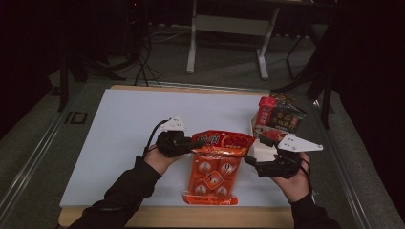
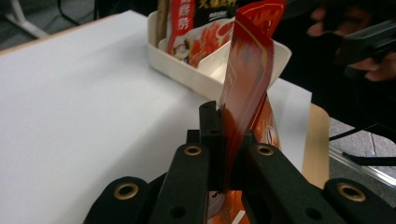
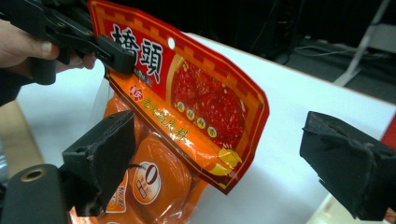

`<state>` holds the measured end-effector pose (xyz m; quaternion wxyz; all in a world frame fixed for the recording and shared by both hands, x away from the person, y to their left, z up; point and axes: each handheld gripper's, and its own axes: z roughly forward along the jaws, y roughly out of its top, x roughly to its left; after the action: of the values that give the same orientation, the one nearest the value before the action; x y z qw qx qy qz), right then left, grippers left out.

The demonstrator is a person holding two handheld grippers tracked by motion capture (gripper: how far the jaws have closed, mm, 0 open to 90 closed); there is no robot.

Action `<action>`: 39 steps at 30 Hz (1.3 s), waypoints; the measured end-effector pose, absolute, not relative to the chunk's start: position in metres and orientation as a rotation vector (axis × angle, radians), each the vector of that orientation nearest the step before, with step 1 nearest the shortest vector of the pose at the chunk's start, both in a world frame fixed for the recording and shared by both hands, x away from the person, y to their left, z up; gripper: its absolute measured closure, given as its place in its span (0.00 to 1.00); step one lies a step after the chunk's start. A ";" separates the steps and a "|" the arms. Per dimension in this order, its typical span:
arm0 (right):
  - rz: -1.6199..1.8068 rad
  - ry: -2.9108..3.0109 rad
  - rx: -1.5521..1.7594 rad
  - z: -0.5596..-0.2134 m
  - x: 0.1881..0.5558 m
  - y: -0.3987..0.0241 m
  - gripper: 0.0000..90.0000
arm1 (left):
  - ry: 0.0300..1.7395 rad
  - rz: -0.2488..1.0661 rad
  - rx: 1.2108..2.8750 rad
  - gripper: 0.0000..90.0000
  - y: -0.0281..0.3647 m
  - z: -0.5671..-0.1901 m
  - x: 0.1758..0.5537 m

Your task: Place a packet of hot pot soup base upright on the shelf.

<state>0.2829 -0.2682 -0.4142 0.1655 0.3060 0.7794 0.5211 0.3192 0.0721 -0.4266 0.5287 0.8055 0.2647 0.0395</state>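
One red-orange packet, top edge pinched in the left gripper; right gripper gapes empty nearby. White tray contents are half cut off.

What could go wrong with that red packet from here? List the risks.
1. The left gripper pinches only the red packet by its top edge; the heavy lower part may slip free.
2. The right gripper is open around the packet; closing may crush the portions.
3. The white tray looks already crowded.
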 end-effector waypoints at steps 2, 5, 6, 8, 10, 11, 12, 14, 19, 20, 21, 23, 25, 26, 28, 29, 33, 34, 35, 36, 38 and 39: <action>1.491 2.218 0.882 -0.415 0.284 -0.268 0.12 | 0.620 0.090 1.921 1.00 0.071 -0.425 0.318; 1.488 2.219 0.900 -0.419 0.286 -0.269 0.12 | 0.581 0.085 1.913 0.99 0.068 -0.420 0.311; 1.486 2.224 0.902 -0.420 0.287 -0.269 0.12 | 0.573 0.081 1.911 0.99 0.068 -0.419 0.309; 1.482 2.243 0.897 -0.423 0.287 -0.268 0.14 | 0.552 0.082 1.911 1.00 0.067 -0.417 0.307; 1.483 2.263 0.890 -0.427 0.288 -0.265 0.15 | 0.534 0.076 1.902 1.00 0.066 -0.416 0.304; 1.489 2.279 0.883 -0.428 0.288 -0.265 0.16 | 0.519 0.077 1.901 1.00 0.066 -0.415 0.303; 1.496 2.284 0.879 -0.429 0.288 -0.264 0.17 | 0.512 0.079 1.898 1.00 0.066 -0.415 0.302; 1.506 2.300 0.860 -0.431 0.288 -0.263 0.20 | 0.505 0.074 1.891 0.99 0.065 -0.414 0.300; 1.522 2.368 0.792 -0.433 0.284 -0.261 0.47 | 0.488 0.076 1.876 1.00 0.063 -0.412 0.295; 1.527 2.383 0.776 -0.434 0.283 -0.261 0.52 | 0.487 0.079 1.877 1.00 0.062 -0.411 0.295; 1.531 2.391 0.765 -0.434 0.282 -0.260 0.59 | 0.484 0.076 1.874 1.00 0.062 -0.411 0.294; 1.504 2.406 0.727 -0.434 0.280 -0.258 0.66 | 0.480 0.077 1.872 1.00 0.062 -0.411 0.293; 1.519 2.415 0.726 -0.434 0.280 -0.260 0.71 | 0.480 0.072 1.873 0.99 0.062 -0.412 0.293; 1.524 2.427 0.719 -0.435 0.281 -0.260 0.75 | 0.482 0.069 1.872 0.99 0.063 -0.412 0.293; 1.548 2.438 0.725 -0.436 0.281 -0.261 0.78 | 0.483 0.063 1.872 0.99 0.063 -0.413 0.293; 1.556 2.451 0.720 -0.436 0.281 -0.261 0.81 | 0.490 0.063 1.865 0.99 0.063 -0.413 0.293; 1.586 2.505 0.721 -0.439 0.284 -0.261 0.93 | 0.492 0.064 1.862 0.99 0.064 -0.414 0.294; 1.587 2.510 0.719 -0.440 0.284 -0.260 0.95 | 0.495 0.062 1.864 0.99 0.064 -0.415 0.294; 1.584 2.518 0.713 -0.439 0.284 -0.260 0.97 | 0.499 0.058 1.861 0.99 0.065 -0.415 0.294; 1.573 2.527 0.705 -0.438 0.284 -0.259 0.98 | 0.499 0.057 1.858 0.99 0.065 -0.415 0.294; 1.544 2.538 0.686 -0.435 0.283 -0.257 1.00 | 0.493 0.056 1.857 0.99 0.066 -0.415 0.294; 1.547 2.542 0.690 -0.434 0.282 -0.257 1.00 | 0.494 0.052 1.854 0.99 0.067 -0.415 0.293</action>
<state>0.2819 -0.2566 -0.4341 0.0434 0.2256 0.8314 0.5059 0.2933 0.0671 -0.4147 0.5738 0.7911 0.2109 0.0223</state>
